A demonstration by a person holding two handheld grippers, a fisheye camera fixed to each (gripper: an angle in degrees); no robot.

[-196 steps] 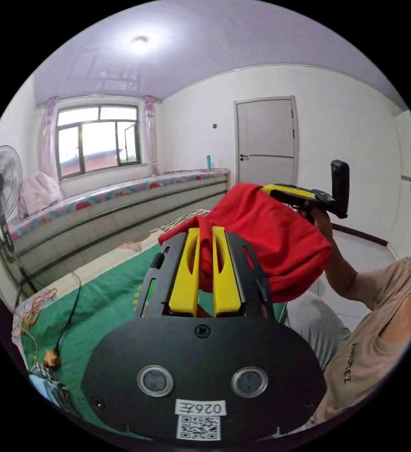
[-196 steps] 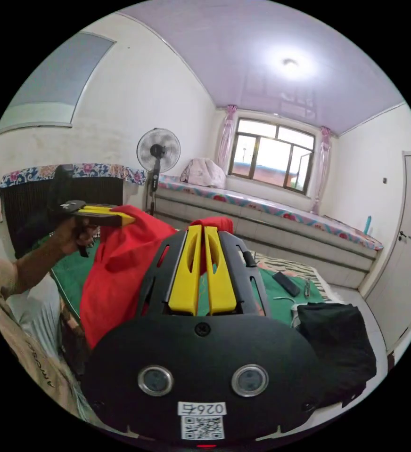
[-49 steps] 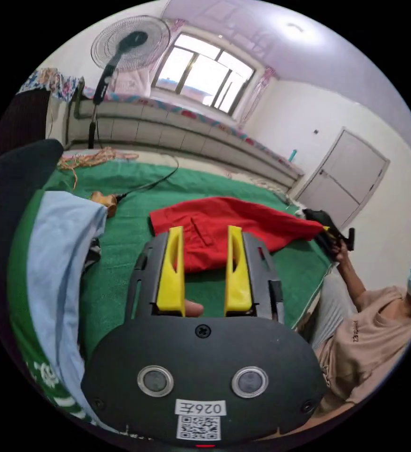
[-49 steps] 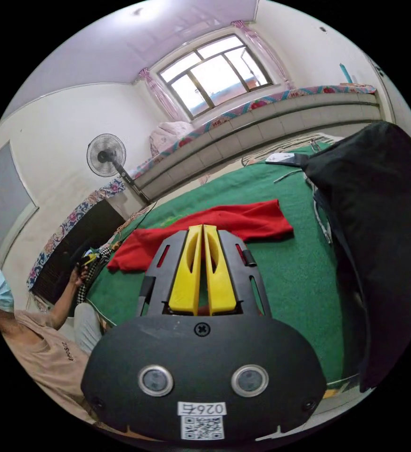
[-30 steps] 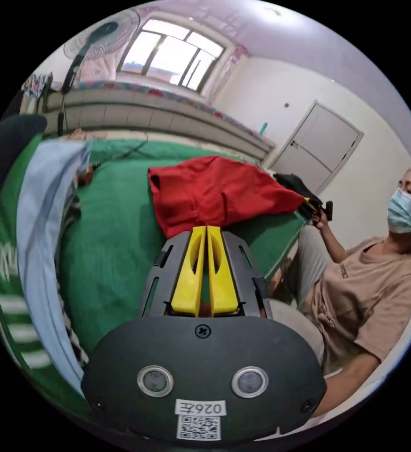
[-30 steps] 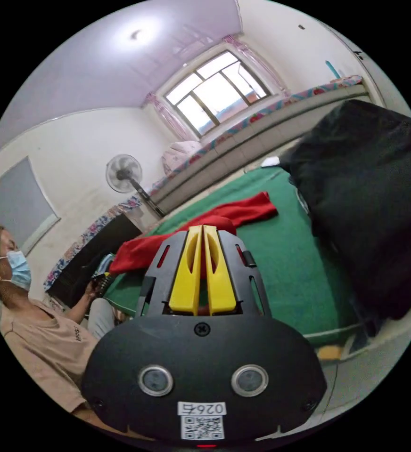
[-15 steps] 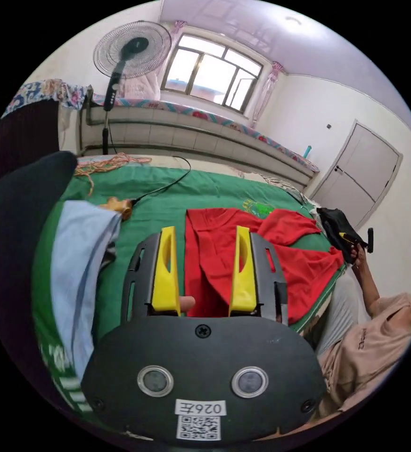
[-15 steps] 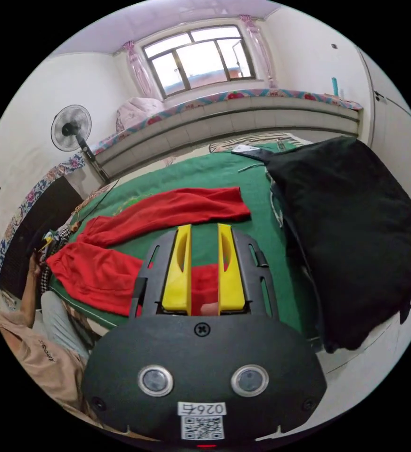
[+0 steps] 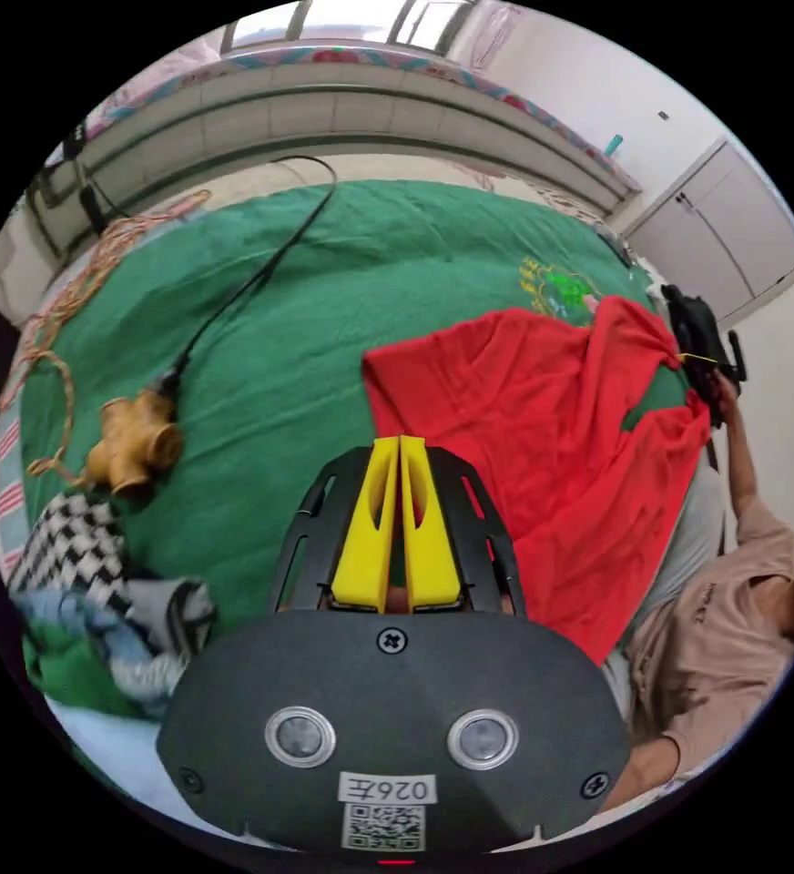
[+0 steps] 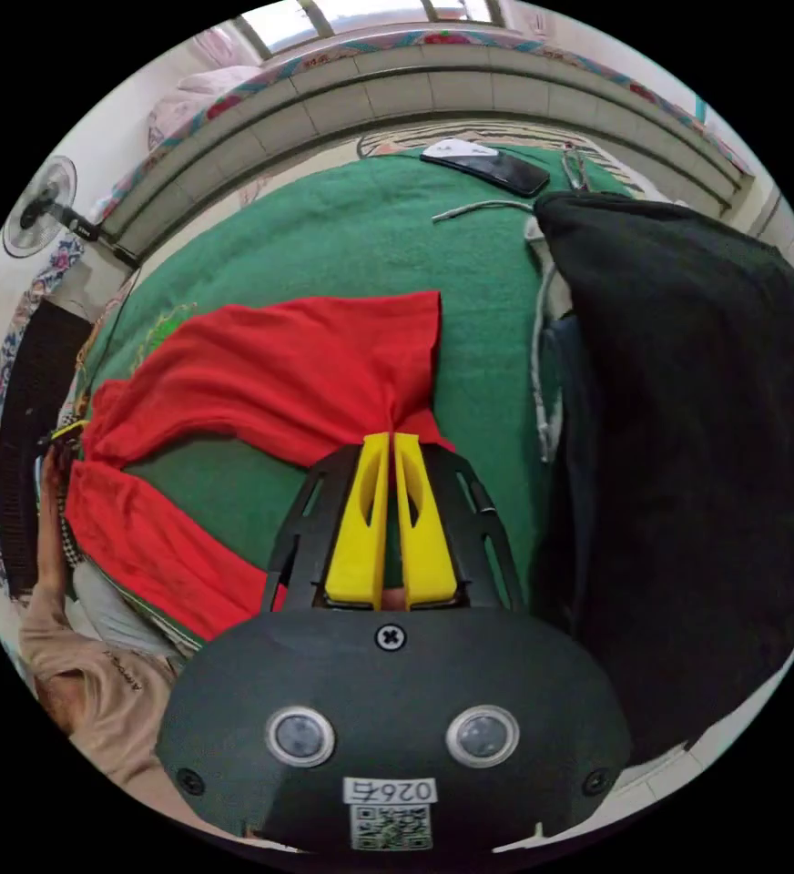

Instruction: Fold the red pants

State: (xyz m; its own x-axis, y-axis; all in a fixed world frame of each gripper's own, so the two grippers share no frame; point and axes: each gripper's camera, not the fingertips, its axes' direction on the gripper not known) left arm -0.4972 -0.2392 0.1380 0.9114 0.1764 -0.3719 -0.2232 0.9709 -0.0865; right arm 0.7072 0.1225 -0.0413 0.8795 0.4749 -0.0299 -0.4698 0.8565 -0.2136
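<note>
The red pants (image 9: pixel 543 437) lie spread on the green blanket (image 9: pixel 324 300), one part hanging over the bed's near edge. My left gripper (image 9: pixel 401 442) has its yellow jaws shut on the pants' edge. In the left gripper view my right gripper (image 9: pixel 702 360) sits at the far right, with the cloth drawn to a point at it. In the right gripper view the right gripper (image 10: pixel 391 437) is shut on a bunched bit of the red pants (image 10: pixel 288 373). The left gripper (image 10: pixel 67 428) shows small at the far left, by the pants' other end.
A tall pile of black clothes (image 10: pixel 688 455) stands right of the pants. A phone (image 10: pixel 497 168) and a cable lie beyond them. A brass-coloured plug (image 9: pixel 133 442), a black cord and checked cloth (image 9: pixel 69 555) lie left. A person in a beige shirt (image 9: pixel 716 628) sits at the bed's edge.
Half a second ago both grippers were open above the flat pants. Both have come down and shut on the cloth, and both views now tilt down at the bed.
</note>
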